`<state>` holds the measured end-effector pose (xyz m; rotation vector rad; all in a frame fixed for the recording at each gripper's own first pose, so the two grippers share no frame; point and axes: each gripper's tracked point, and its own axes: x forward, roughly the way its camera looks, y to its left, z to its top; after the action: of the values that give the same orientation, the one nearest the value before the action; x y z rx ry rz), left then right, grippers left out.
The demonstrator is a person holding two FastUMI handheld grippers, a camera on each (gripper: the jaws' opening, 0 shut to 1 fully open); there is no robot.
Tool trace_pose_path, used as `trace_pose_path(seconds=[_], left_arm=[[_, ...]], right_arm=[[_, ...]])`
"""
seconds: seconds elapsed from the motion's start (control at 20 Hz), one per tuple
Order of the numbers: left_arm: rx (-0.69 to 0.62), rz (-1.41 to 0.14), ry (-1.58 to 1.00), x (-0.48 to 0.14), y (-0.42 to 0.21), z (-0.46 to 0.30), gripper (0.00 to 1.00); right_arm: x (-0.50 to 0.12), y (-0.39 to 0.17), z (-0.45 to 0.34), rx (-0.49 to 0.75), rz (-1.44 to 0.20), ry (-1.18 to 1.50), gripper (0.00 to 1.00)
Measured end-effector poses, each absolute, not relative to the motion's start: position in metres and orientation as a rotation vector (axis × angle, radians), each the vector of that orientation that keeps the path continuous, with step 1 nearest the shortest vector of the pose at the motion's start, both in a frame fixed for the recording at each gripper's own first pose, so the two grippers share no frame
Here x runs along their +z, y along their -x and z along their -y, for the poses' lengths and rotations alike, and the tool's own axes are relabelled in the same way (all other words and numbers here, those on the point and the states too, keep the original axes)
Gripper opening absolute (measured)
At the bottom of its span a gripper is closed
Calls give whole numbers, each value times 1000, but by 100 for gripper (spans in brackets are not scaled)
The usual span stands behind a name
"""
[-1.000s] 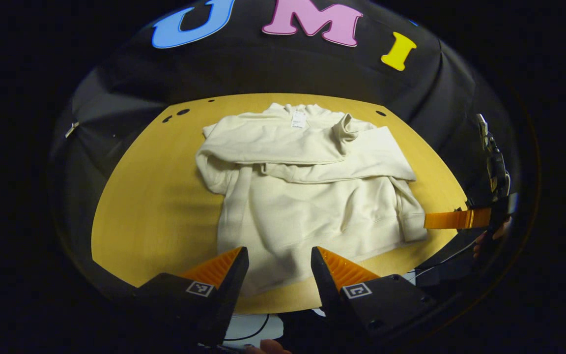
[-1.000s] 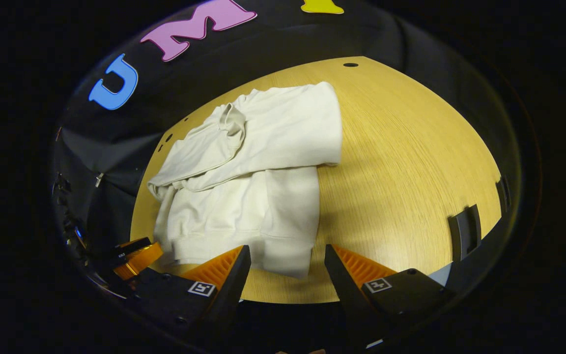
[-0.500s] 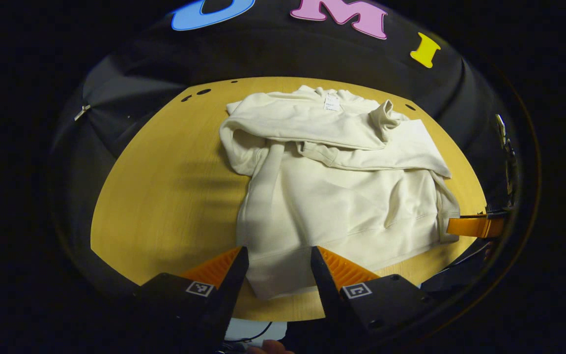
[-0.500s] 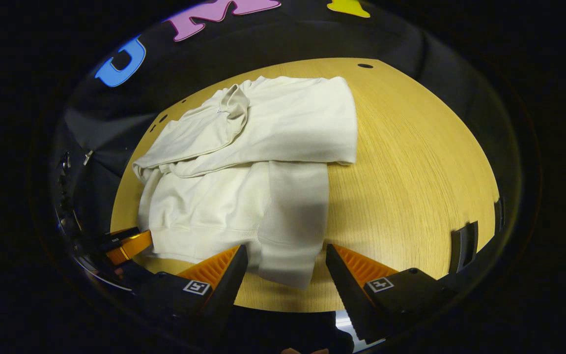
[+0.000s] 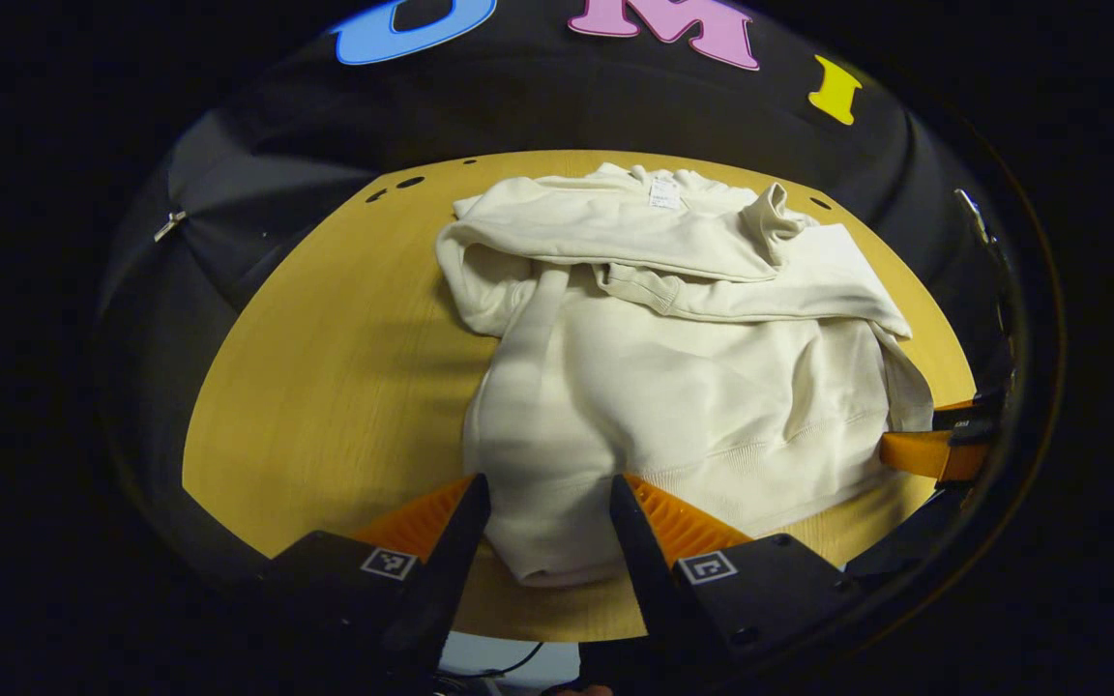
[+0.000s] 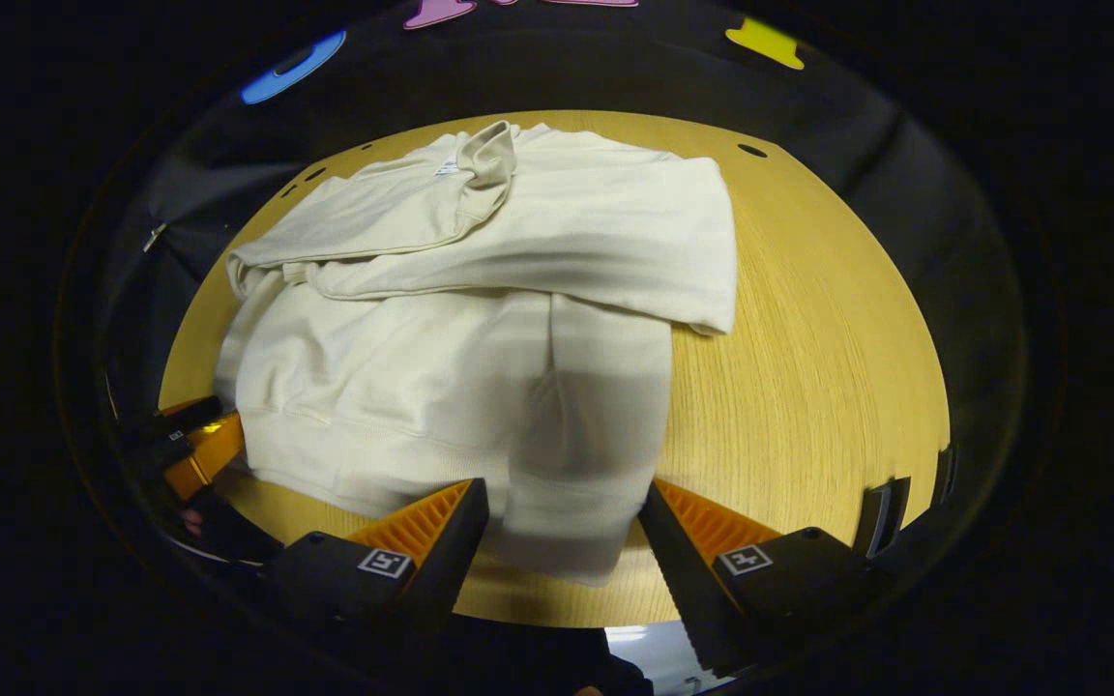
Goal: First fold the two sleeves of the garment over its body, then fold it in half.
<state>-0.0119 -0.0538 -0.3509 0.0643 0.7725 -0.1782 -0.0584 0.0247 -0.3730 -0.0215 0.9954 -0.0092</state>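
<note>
Wooden, honey-yellow counter (image 5: 325, 367) carries everything, its rounded surface running up to the black cloth wall (image 5: 257, 184) at the far side, with a few small dark holes (image 5: 410, 182) near the far-left edge. Across the middle of the counter lies a cream sweatshirt (image 5: 692, 377), collar at the far end and ribbed hem toward the near edge. Both sleeves (image 5: 634, 237) are already folded across the chest, one lying over the other, with a cuff (image 5: 775, 208) standing up near the collar. A small white label (image 5: 663, 195) shows inside the neck.

At the hem's near-left corner, in the left gripper view, the left gripper (image 5: 542, 512) has its fingers spread wide, one on each side of the cloth, not pinching it. In the right gripper view, the right gripper (image 6: 562, 517) sits at the hem's near-right corner (image 6: 567, 522), fingers likewise wide apart with the fabric between them and unpressed. Each gripper appears at the edge of the other's view, beside the hem.
</note>
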Motion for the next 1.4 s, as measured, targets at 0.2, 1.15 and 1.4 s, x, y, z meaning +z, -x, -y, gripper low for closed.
trace_pose_path(seconds=[0.2, 1.15, 1.4], left_arm=[[-233, -826, -86, -350, 12, 61, 73], [-406, -831, 103, -270, 5, 48, 7], [-360, -783, 36, -242, -22, 43, 7]], right_arm=[[-374, 58, -31, 18, -1007, -10, 68], [-285, 48, -46, 208, -919, -235, 15], [-241, 16, -49, 204, -818, -332, 15]])
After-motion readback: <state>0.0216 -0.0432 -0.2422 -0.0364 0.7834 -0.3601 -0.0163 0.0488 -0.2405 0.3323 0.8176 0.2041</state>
